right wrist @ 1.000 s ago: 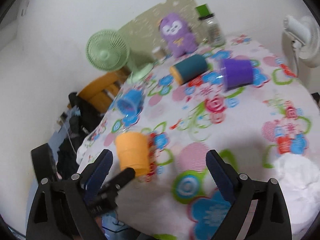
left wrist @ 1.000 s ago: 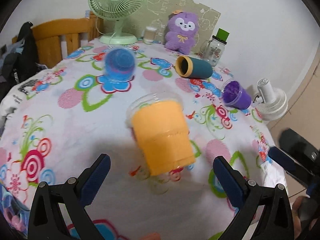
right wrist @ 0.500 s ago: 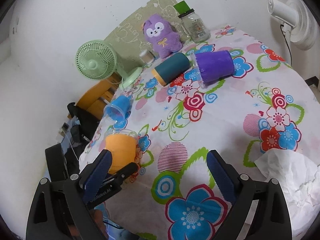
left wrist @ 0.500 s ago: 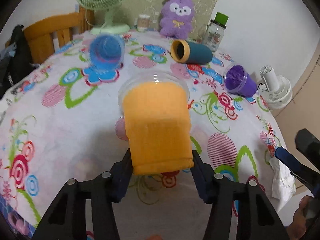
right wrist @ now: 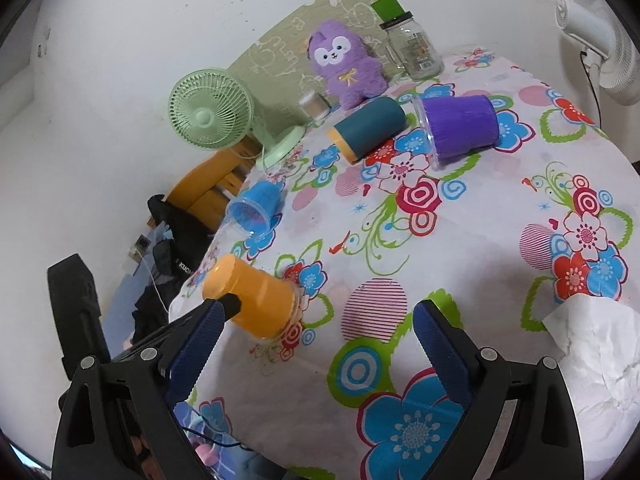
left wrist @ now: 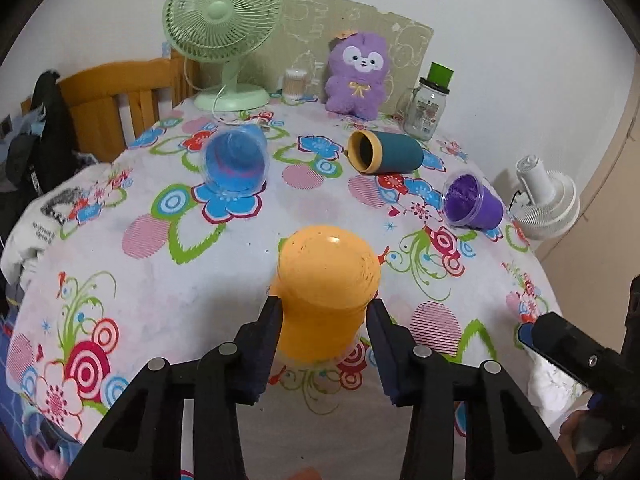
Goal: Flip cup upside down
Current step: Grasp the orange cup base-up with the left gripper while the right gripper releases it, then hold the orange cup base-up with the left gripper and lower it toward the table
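Observation:
My left gripper [left wrist: 324, 320] is shut on the orange cup [left wrist: 326, 284], one finger on each side of its wall. The cup is tilted with its closed base up and toward the camera and its clear rim down at the flowered tablecloth [left wrist: 160, 280]. In the right wrist view the orange cup [right wrist: 256, 300] leans at the table's left edge, held by the left gripper's finger [right wrist: 230, 306]. My right gripper [right wrist: 316, 344] is open and empty above the near part of the table.
A blue cup [left wrist: 236, 160], a teal cup [left wrist: 384, 152] and a purple cup [left wrist: 472, 204] lie on their sides farther back. A green fan [left wrist: 224, 32], purple plush toy [left wrist: 356, 76], glass jar [left wrist: 426, 108] stand at the back. A white fan [left wrist: 544, 200] sits right; crumpled tissue [right wrist: 592, 348] lies near right.
My left gripper closed on the orange cup, which lay on its side, and has turned it so its base points up and its rim down. The right gripper stayed open.

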The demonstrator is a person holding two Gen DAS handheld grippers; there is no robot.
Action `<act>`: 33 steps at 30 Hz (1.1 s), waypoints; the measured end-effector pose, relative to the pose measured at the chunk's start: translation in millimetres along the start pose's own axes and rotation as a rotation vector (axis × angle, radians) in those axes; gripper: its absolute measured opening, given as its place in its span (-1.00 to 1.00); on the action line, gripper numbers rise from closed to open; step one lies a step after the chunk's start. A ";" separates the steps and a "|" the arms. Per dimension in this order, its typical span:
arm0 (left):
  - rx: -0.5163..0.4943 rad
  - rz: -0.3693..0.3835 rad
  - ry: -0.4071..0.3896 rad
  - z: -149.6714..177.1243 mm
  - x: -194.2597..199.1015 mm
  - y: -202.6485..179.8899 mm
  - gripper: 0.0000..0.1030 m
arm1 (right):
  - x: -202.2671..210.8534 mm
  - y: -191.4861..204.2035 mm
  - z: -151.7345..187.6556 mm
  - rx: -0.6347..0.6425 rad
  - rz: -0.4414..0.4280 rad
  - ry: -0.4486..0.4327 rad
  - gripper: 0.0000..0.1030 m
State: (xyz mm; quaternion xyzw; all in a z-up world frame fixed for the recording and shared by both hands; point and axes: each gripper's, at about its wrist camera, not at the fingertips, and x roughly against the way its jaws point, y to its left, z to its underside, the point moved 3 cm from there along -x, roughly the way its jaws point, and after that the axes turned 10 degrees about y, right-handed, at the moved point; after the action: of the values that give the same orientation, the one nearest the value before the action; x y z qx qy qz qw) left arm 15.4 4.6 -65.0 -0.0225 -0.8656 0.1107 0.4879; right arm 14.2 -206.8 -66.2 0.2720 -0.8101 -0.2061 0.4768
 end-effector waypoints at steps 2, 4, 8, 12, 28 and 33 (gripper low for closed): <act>0.000 0.003 -0.009 -0.7 3.4 -0.6 -0.13 | 2.1 -1.1 -0.2 -0.002 0.000 -0.006 0.88; -0.006 0.006 -0.022 -2.0 8.6 -2.6 -0.20 | 4.8 -2.9 -0.5 -0.010 0.000 -0.014 0.88; -0.016 0.018 -0.054 -6.1 22.2 -6.5 -0.21 | 7.7 -2.6 -1.0 -0.012 -0.002 -0.021 0.88; -0.034 0.021 -0.056 -8.7 25.5 -10.7 -0.22 | 8.3 -0.8 -0.4 -0.006 -0.007 -0.023 0.88; -0.013 0.000 -0.009 -5.8 7.0 -2.7 0.75 | 6.1 -3.5 1.3 -0.014 0.001 -0.011 0.88; -0.013 -0.004 0.030 -4.7 -10.9 1.2 0.15 | 0.9 -2.9 1.1 -0.016 0.005 -0.001 0.88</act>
State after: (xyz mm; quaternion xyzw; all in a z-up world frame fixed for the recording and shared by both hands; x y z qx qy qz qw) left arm 25.0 5.0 -72.0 -0.0257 -0.8588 0.1035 0.5011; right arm 13.6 -209.5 -67.9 0.2661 -0.8091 -0.2117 0.4792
